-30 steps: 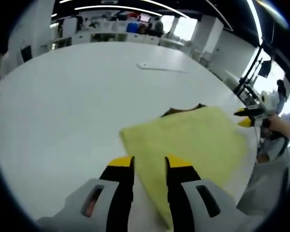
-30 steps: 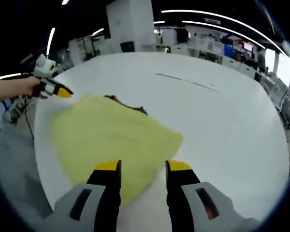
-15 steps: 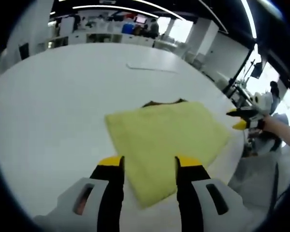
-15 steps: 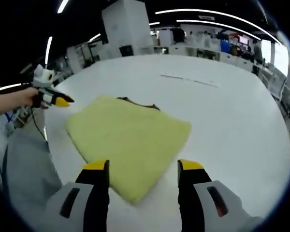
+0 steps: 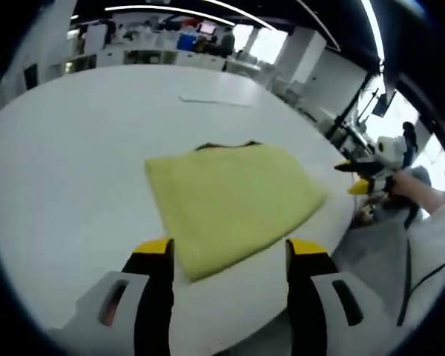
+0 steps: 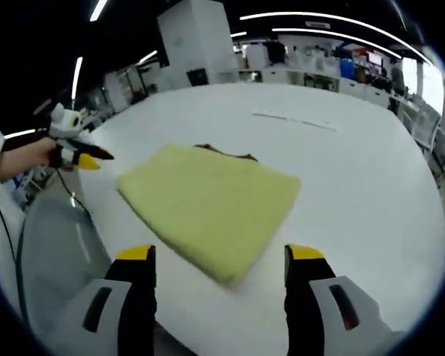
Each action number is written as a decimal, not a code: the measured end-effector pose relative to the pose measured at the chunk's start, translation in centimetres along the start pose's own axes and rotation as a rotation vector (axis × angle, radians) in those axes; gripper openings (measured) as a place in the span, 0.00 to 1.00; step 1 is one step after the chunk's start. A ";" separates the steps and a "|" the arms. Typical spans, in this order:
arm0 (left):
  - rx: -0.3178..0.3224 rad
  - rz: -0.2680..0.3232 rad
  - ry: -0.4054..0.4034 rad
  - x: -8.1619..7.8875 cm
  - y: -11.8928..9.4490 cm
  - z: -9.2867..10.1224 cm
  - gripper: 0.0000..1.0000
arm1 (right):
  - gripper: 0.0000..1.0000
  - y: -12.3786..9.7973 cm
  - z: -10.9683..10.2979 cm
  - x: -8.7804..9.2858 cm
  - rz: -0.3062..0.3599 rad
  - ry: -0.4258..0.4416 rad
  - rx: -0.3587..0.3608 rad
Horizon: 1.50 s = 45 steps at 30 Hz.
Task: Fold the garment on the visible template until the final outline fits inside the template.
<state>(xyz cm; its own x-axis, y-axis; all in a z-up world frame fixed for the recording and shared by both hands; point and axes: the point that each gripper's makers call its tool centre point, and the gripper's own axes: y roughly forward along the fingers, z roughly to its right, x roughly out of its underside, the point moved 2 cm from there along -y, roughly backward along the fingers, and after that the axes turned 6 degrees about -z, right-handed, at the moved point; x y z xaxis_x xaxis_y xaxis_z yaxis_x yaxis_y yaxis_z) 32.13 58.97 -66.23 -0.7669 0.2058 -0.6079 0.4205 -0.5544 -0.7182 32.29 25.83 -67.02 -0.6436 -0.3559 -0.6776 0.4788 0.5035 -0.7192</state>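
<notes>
Folded yellow garment lies flat, both hand-held grippers held back and open

In the left gripper view the left hand-held gripper (image 5: pixel 228 256) hangs above the near edge of the white surface (image 5: pixel 67 163), its two yellow-tipped jaws spread wide with nothing between them. The yellow garment (image 5: pixel 233 194) lies just ahead of the jaws, folded into a roughly square pad, one corner pointing toward the gap between the jaws but not touching either. A dark strip (image 5: pixel 226 145) peeks out from under the garment's far edge. Further ahead on the surface lies a thin pale strip (image 5: pixel 211 101).

Off to the right of this hand-held gripper, past the edge of the surface, the right hand-held gripper (image 5: pixel 356 178) shows, held in a person's hand (image 5: pixel 404 185).

In the right gripper view the right hand-held gripper (image 6: pixel 221 256) also stands wide open and empty, clear of the cloth, with the garment (image 6: pixel 211 204) just ahead of its jaws. To its left, beyond the edge of the surface (image 6: pixel 371 185), the left hand-held gripper (image 6: pixel 93 159) shows in a hand (image 6: pixel 37 156); its jaw gap cannot be made out from here
</notes>
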 end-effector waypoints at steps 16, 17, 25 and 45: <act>0.065 0.049 0.032 0.3 -3.2 3.5 0.88 | 0.92 -3.2 -3.2 0.6 0.004 -0.002 -0.049; 0.066 0.042 0.039 0.5 -3.3 3.7 0.90 | 0.95 -3.3 -3.5 0.6 0.012 -0.010 -0.059; 0.085 0.022 0.069 1.3 -4.2 5.1 1.00 | 1.00 -4.4 -4.3 0.9 0.027 -0.012 -0.087; 0.043 -0.033 0.061 3.5 -0.8 2.3 0.91 | 0.79 -1.1 -0.7 3.1 0.010 0.006 -0.063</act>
<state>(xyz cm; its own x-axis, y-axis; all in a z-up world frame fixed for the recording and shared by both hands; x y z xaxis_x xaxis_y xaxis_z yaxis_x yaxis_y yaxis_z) 27.97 58.29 -66.99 -0.7482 0.2728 -0.6048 0.3731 -0.5807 -0.7236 29.36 24.77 -68.22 -0.6426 -0.3455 -0.6838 0.4471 0.5557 -0.7009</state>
